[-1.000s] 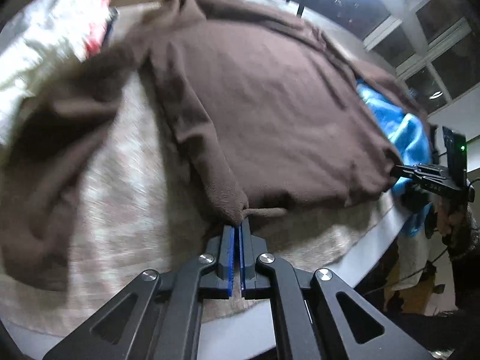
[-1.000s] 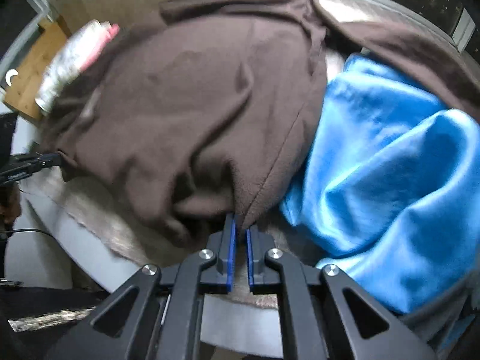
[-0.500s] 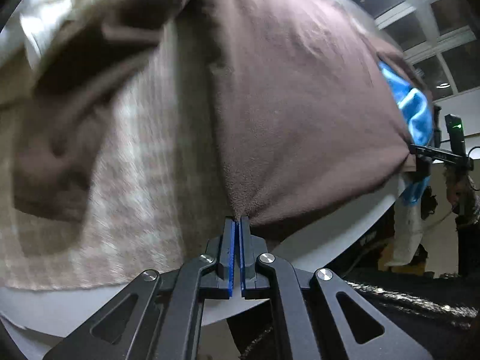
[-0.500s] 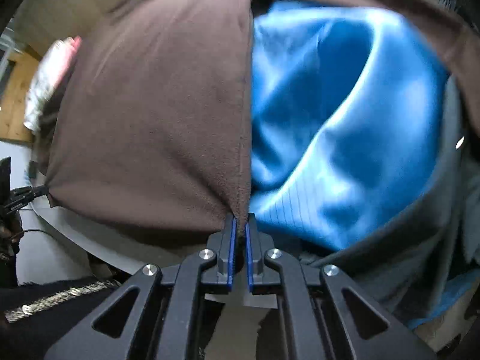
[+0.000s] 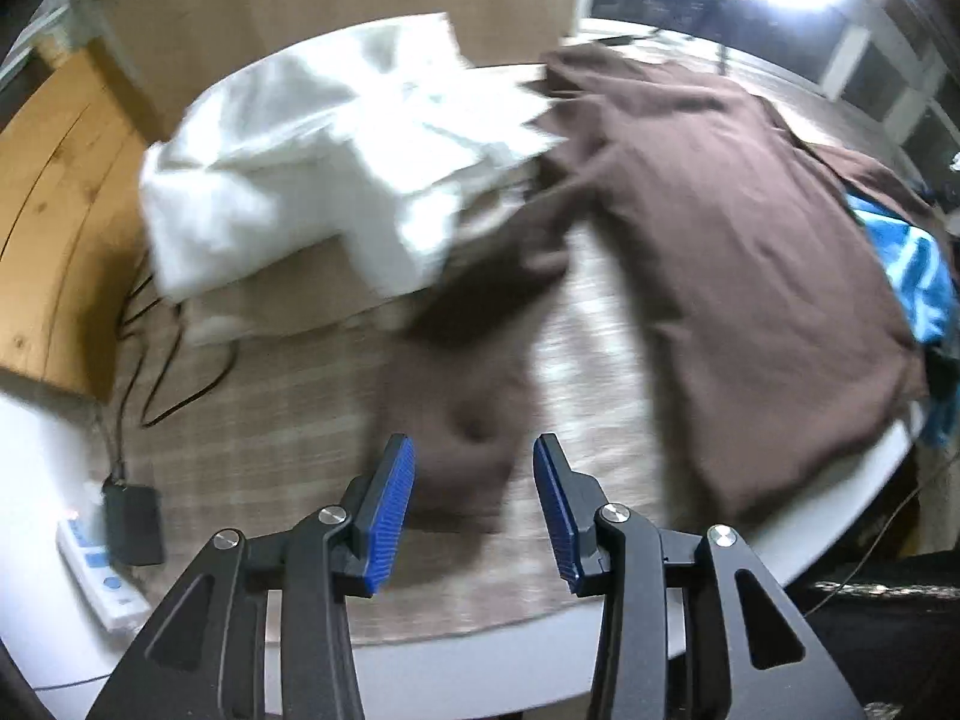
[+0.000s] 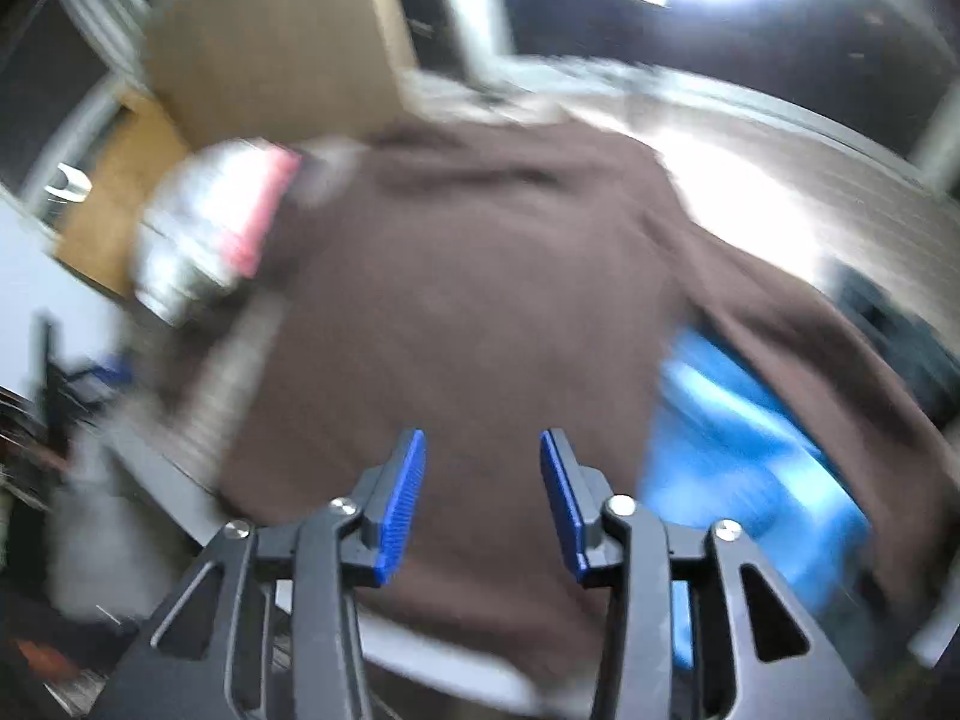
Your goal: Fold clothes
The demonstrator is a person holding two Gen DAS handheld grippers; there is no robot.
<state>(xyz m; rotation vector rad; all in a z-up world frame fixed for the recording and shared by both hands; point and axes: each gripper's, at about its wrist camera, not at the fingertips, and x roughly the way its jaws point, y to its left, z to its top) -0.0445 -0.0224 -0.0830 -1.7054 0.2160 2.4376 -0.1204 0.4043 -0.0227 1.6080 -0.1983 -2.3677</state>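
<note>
A brown sweater lies spread flat on the checked cloth of the round table; its left sleeve stretches toward me. My left gripper is open and empty, just above the sleeve's cuff. In the blurred right wrist view the sweater fills the middle. My right gripper is open and empty above its near hem.
A white garment pile lies at the table's far left. A blue garment lies under the sweater's right side, also in the right wrist view. A power strip and cables lie at the left edge.
Both grippers have let go of the sweater's lower corners and opened. The sweater now lies flat on the table. The left gripper has swung left toward the sleeve.
</note>
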